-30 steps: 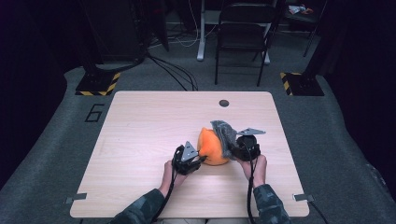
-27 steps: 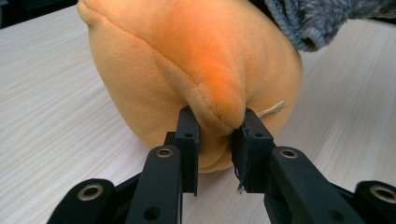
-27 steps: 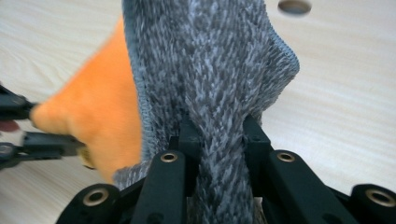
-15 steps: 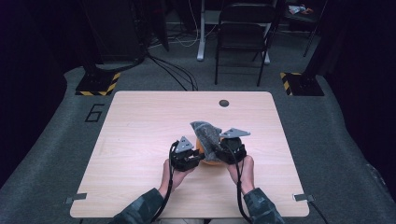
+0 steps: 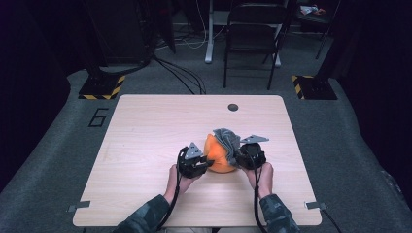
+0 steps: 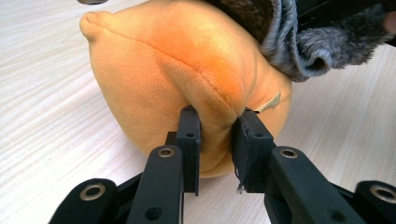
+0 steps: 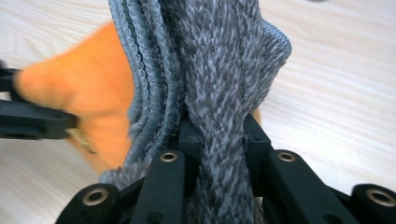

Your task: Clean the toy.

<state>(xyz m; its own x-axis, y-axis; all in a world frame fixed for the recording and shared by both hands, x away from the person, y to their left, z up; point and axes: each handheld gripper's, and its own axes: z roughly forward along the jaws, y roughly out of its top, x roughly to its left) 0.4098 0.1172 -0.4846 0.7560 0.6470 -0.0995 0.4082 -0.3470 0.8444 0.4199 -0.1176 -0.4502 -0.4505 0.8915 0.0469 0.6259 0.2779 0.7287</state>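
Both grippers hold one soft bundle at the near middle of the desk [image 5: 145,145].

The orange plush toy [image 5: 218,156] rests on the desk between the grippers. The left gripper [image 6: 215,135] pinches a fold of the toy's left flank. The right gripper [image 7: 219,135] pinches the grey fleece cloth [image 7: 224,70] draped over the toy's right side. Both lie equally near. The dark round plug [image 5: 233,107] sits well behind the toy; nothing obstructs.

Plush toy [image 6: 187,70] orange; cloth [image 7: 224,60] mottled grey, fuzzy; grippers black; table [image 5: 145,126] pale wood grain; sleeves camouflage green.
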